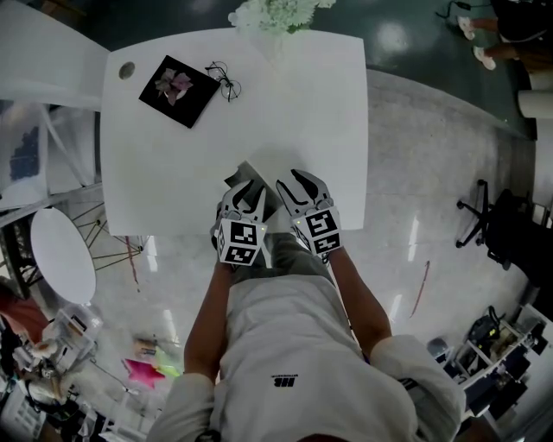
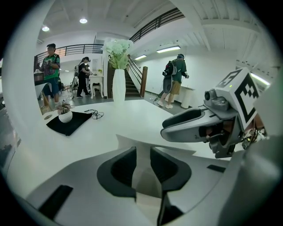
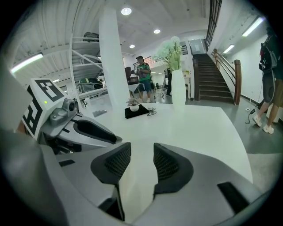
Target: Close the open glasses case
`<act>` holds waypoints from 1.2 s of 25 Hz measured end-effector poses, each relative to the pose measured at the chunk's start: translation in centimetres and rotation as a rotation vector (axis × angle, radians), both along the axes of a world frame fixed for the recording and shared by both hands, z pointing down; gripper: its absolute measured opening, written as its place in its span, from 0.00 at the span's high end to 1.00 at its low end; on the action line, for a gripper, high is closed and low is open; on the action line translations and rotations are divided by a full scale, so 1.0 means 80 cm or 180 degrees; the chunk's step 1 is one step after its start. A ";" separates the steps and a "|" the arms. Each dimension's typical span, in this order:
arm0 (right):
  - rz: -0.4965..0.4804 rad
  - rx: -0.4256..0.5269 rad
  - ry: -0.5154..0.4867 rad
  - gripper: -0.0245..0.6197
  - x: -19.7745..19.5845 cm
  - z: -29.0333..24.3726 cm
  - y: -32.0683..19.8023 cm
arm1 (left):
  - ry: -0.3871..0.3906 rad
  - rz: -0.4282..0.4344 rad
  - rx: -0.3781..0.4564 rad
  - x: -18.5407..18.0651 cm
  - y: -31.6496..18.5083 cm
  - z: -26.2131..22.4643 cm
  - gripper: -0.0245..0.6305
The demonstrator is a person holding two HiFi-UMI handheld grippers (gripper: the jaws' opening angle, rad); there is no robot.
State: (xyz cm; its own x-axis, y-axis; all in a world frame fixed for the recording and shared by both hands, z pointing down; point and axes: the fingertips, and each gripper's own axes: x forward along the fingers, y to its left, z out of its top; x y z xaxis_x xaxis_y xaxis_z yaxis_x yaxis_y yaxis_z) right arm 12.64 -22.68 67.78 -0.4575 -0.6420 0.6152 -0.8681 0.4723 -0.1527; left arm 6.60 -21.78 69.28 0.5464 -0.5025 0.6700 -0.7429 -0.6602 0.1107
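My own shirt front [image 1: 294,345] fills the near edge of the head view. It carries a small dark logo too small to read. The only other print is the square black-and-white markers on the two cubes, which are patterns, not words.

Just beyond, both tongs work at the near edge of the white worktop [image 1: 302,112]. My left tongs [image 2: 142,165] are closed on a pale flap of the glasses case [image 1: 242,176], which lies flat and unfolded right at that edge. My right tongs [image 3: 137,161] sit just beside them with the jaws a little apart. Only bare worktop shows in their gap.

I judge the closing has barely begun: one flap is held and nothing is folded over. The next move calls for lifting that flap across while the right tongs steady or press the other side.

A black mat [image 1: 179,90], a pair of spectacles [image 1: 225,79] and a vase of white flowers [image 1: 275,13] stand well apart at the far side.
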 end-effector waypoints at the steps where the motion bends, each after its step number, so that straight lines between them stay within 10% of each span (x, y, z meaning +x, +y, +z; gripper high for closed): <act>1: -0.0003 0.0005 -0.0009 0.71 -0.001 0.001 -0.001 | 0.0004 -0.0005 -0.0009 0.001 0.001 0.002 0.79; 30: -0.0107 -0.0087 -0.0098 0.71 -0.030 0.012 0.015 | 0.0083 -0.0054 -0.0048 -0.006 0.018 0.007 0.79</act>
